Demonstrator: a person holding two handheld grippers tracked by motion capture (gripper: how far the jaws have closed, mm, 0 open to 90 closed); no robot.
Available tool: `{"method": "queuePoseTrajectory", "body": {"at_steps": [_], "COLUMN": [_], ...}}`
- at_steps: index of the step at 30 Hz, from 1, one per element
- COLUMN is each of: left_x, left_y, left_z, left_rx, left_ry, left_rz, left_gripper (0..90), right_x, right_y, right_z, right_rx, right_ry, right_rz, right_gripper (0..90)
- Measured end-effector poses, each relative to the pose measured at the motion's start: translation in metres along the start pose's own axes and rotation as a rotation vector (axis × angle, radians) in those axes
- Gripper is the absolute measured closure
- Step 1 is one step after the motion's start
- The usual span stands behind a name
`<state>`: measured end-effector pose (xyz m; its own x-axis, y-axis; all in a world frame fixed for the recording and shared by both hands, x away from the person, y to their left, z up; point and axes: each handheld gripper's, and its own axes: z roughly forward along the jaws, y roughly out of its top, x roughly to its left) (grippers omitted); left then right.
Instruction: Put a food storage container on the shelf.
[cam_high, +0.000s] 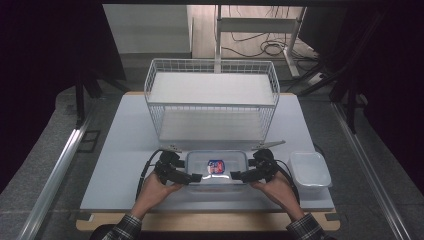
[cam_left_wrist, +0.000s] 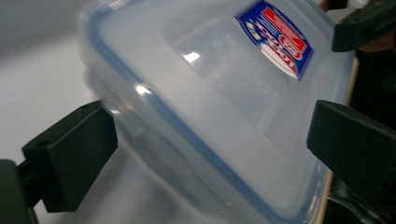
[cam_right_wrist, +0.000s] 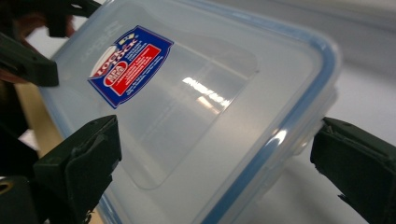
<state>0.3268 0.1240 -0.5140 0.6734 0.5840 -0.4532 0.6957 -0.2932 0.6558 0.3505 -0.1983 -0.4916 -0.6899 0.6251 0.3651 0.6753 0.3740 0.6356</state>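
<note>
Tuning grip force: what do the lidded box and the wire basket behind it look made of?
Lidded box: looks like translucent, glossy plastic; light glints off the lid, a blue seal line rims it, and a printed sticker sits on top. Wire basket: seemingly white-coated metal wire, judging by its thin, rigid grid.

— Query: what legible markings are present?

— One label (cam_right_wrist: 125, 65), blue with a red panel, affixed to the lid of the clear container (cam_high: 216, 172) at the bench's near edge. It reads "LOCK & LOCK" (white lettering). The red panel carries smaller print, too blurred to read.

— Other text?

— None legible.
</note>
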Motion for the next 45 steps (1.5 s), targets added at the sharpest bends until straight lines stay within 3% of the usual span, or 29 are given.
{"method": "queuePoseTrajectory", "body": {"at_steps": [1,6,12,16,18,21,32,37,39,45], "left_x": [0.000,-0.002,-0.003,-0.007,-0.005,-0.002,-0.004,-0.006,-0.003,0.000], "left_y": [0.000,-0.002,-0.012,-0.017,-0.020,-0.024,-0.024,-0.023,-0.024,-0.023], "left_z": [-0.001,-0.007,-0.018,-0.022,-0.027,-0.032,-0.034,-0.037,-0.039,-0.045], "left_rx": [0.008,0.012,-0.001,-0.017,-0.043,-0.070,-0.124,-0.151,-0.162,-0.189], "left_ry": [-0.001,-0.005,-0.039,-0.039,-0.058,-0.087,-0.069,-0.032,-0.041,-0.043], "left_rz": [0.002,-0.015,-0.038,-0.034,-0.072,-0.098,-0.140,-0.132,-0.145,-0.141], "left_gripper": [0.7,5.5,18.4,24.2,29.6,40.1,46.7,48.1,48.6,49.5], "right_x": [-0.001,0.001,0.002,0.004,0.004,0.001,-0.005,0.001,0.005,0.007], "right_y": [-0.001,-0.001,-0.008,-0.012,-0.014,-0.015,-0.018,-0.020,-0.020,-0.020], "right_z": [0.002,0.000,-0.011,-0.018,-0.022,-0.029,-0.037,-0.038,-0.037,-0.035], "right_rx": [0.015,0.031,0.042,0.054,0.052,0.015,-0.051,-0.093,-0.116,-0.143], "right_ry": [0.030,0.024,0.050,0.060,0.071,0.086,0.120,0.090,0.069,0.076], "right_rz": [0.024,0.013,0.025,0.023,0.029,0.059,0.152,0.135,0.115,0.102], "right_gripper": [2.0,5.1,16.3,22.9,26.9,36.6,49.8,51.8,51.9,52.8]}}
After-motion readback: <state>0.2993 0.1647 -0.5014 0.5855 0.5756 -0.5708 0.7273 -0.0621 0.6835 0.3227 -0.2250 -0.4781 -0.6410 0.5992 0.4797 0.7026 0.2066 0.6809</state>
